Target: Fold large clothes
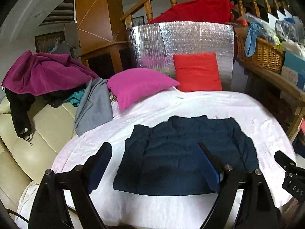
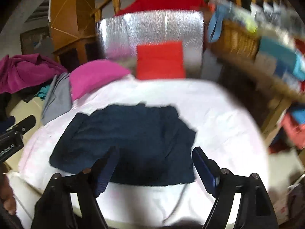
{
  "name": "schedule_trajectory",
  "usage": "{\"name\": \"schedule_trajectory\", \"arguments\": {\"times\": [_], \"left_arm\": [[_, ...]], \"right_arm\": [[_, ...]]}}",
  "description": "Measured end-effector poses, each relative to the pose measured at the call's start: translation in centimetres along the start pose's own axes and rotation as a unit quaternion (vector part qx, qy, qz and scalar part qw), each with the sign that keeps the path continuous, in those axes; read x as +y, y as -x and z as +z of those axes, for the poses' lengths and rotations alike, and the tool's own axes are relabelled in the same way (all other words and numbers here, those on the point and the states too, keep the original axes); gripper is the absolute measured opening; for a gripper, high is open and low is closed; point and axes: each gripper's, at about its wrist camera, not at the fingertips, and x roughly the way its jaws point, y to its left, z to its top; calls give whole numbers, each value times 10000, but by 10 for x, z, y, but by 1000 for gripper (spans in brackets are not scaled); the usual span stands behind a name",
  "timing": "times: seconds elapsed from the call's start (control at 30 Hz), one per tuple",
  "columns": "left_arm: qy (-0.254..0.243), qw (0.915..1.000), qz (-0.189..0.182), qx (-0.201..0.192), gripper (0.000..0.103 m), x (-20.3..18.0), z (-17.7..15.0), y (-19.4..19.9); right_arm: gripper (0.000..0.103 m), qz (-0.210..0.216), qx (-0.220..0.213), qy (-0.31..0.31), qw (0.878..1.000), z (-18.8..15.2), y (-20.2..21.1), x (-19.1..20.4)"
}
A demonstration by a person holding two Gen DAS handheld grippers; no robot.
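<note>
While a folded navy garment [image 1: 183,152] lies flat on the white-covered tabletop [image 1: 247,114] just ahead of both grippers, the left gripper [image 1: 154,164] and right gripper [image 2: 152,169] hover above it, jaws spread wide and empty. Beyond it sit a magenta cushion [image 1: 137,85] and a red cushion [image 1: 197,72].

The white cover [image 1: 219,103] is bare on all sides of the folded navy garment [image 1: 183,152], giving open approach from the near edge and the right. At the far edge a pink cushion [image 1: 137,85] and red cushion [image 1: 197,72] block passage. A grey garment [image 1: 93,105] overhangs the left edge. A wicker basket [image 1: 261,55] stands to the right, well apart.
</note>
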Motion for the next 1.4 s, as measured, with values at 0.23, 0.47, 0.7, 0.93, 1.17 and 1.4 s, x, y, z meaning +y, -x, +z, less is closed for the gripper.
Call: {"name": "schedule_trajectory", "arguments": {"times": [0.23, 0.47, 0.7, 0.93, 1.17, 1.4], "left_arm": [[311, 9994, -7, -181, 94, 23, 5, 33], [274, 9961, 571, -614, 94, 41, 7, 63], [335, 9939, 671, -815, 95, 50, 10, 80], [288, 9940, 625, -855, 95, 50, 8, 86], [308, 9942, 588, -846, 96, 52, 8, 87], [302, 9942, 580, -852, 96, 53, 8, 87]], "right_arm": [[90, -254, -27, 90, 9996, -2, 25, 17], [90, -104, -365, -46, 9993, -8, 53, 29], [90, -78, -508, -210, 9985, -9, 68, 30], [90, -88, -592, -190, 9980, -9, 74, 35], [90, -69, -567, -202, 9982, -12, 73, 38], [90, -67, -618, -274, 9977, -14, 75, 37]]}}
